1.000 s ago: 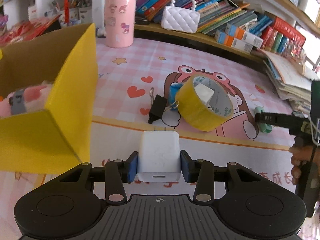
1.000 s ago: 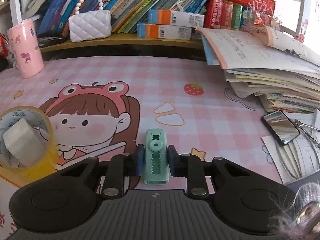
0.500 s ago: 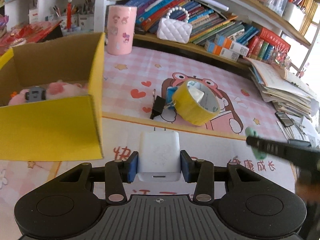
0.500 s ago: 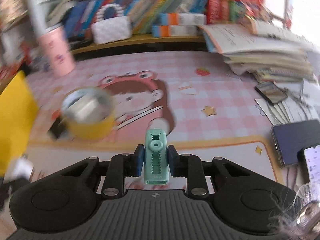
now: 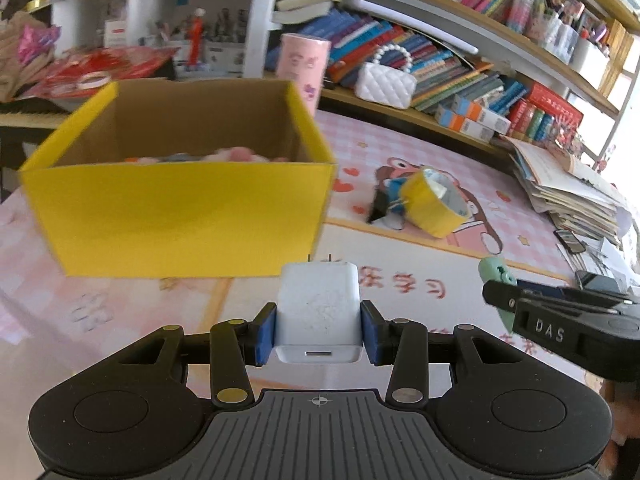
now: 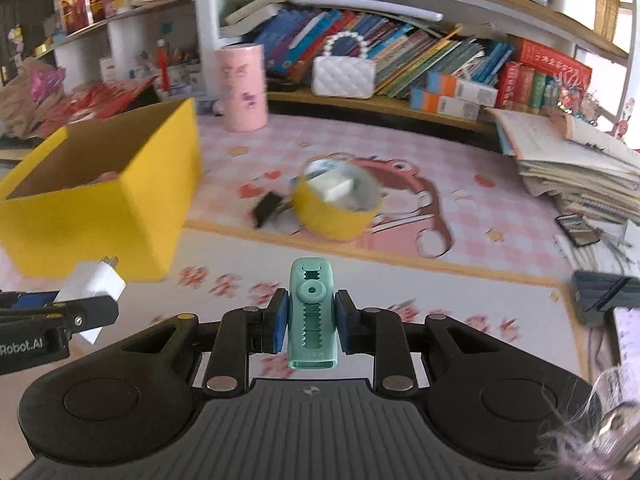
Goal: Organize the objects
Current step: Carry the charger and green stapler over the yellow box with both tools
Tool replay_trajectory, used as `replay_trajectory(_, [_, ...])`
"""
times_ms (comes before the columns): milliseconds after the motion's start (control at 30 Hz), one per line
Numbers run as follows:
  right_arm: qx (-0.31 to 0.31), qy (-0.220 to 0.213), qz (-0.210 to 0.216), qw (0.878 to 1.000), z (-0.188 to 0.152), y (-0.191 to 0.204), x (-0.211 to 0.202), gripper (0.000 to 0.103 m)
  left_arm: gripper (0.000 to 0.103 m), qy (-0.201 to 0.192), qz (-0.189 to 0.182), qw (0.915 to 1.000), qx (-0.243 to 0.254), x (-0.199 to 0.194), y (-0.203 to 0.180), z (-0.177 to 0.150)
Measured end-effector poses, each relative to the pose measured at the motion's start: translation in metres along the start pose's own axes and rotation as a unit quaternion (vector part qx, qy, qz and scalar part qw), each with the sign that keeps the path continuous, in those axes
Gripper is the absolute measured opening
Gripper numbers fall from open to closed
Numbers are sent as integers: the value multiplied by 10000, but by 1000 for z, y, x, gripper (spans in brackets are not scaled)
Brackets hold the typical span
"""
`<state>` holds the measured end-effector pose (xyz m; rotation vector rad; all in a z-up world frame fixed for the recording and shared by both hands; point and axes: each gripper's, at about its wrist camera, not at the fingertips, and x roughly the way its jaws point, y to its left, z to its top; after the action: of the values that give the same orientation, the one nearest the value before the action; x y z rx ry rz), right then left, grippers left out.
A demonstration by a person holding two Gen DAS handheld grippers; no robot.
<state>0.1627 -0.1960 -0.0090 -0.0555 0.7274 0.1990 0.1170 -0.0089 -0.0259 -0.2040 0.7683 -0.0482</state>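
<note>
My left gripper is shut on a white charger plug, prongs pointing forward, held above the mat just in front of the yellow cardboard box. The box is open on top with pink soft things inside. My right gripper is shut on a mint green eraser case. It also shows at the right of the left wrist view, its green case sticking out. In the right wrist view the white charger plug and the yellow box lie to the left.
A yellow tape roll with a white block inside, a black binder clip and a blue item lie on the pink cartoon mat. A pink cylinder, white handbag and books stand behind. Papers and phones crowd the right.
Both grippers have drawn back and swung left toward the yellow box, each keeping its object. The box now fills the left wrist view's centre-left, and the tape roll has shrunk into the distance.
</note>
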Motion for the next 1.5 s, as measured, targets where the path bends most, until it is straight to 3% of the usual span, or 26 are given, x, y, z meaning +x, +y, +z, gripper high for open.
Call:
replay_trajectory(300, [-236,57,394,9989,-24,66,-29,23,41,-56,175,9997,-171,-40,42,-22])
replay_trajectory(700, [-383,2,633,9973,-42,124,-52,23,41,-239,315,9989,-267,-81,87,-39])
replay_trajectory(1500, [-459,-142,698,9964,-51,184,-66,23,41,-512,316,9981,-148,-113,134,-44])
